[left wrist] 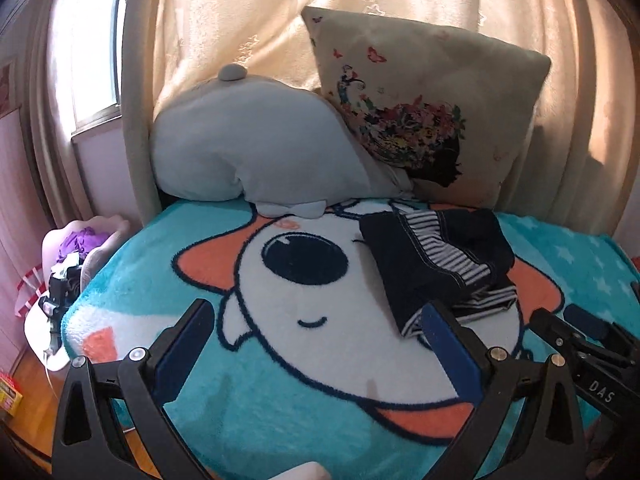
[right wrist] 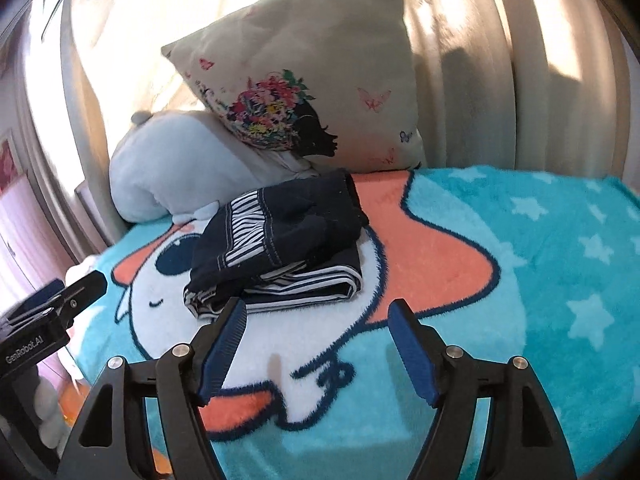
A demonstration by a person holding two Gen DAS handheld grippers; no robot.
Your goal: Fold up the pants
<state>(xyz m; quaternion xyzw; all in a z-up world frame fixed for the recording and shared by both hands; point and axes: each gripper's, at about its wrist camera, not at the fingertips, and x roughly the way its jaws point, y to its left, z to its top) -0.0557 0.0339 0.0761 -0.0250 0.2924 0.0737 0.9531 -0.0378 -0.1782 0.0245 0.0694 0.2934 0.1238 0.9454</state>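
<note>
pants point(right wrist: 280, 248): folded bundle on blanket point(right wrist: 540, 280), just before floral pillow point(right wrist: 320, 100) | left gripper point(left wrist: 320, 336): fingers apart, empty | right gripper point(right wrist: 318, 344): fingers apart, empty | risk: loose top layer may slump, unfolding stack

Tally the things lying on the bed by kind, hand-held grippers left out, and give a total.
Folded pants: 1
Printed square cushion: 1
Grey plush pillow: 1
Cartoon blanket covering the bed: 1
Total: 4
</note>
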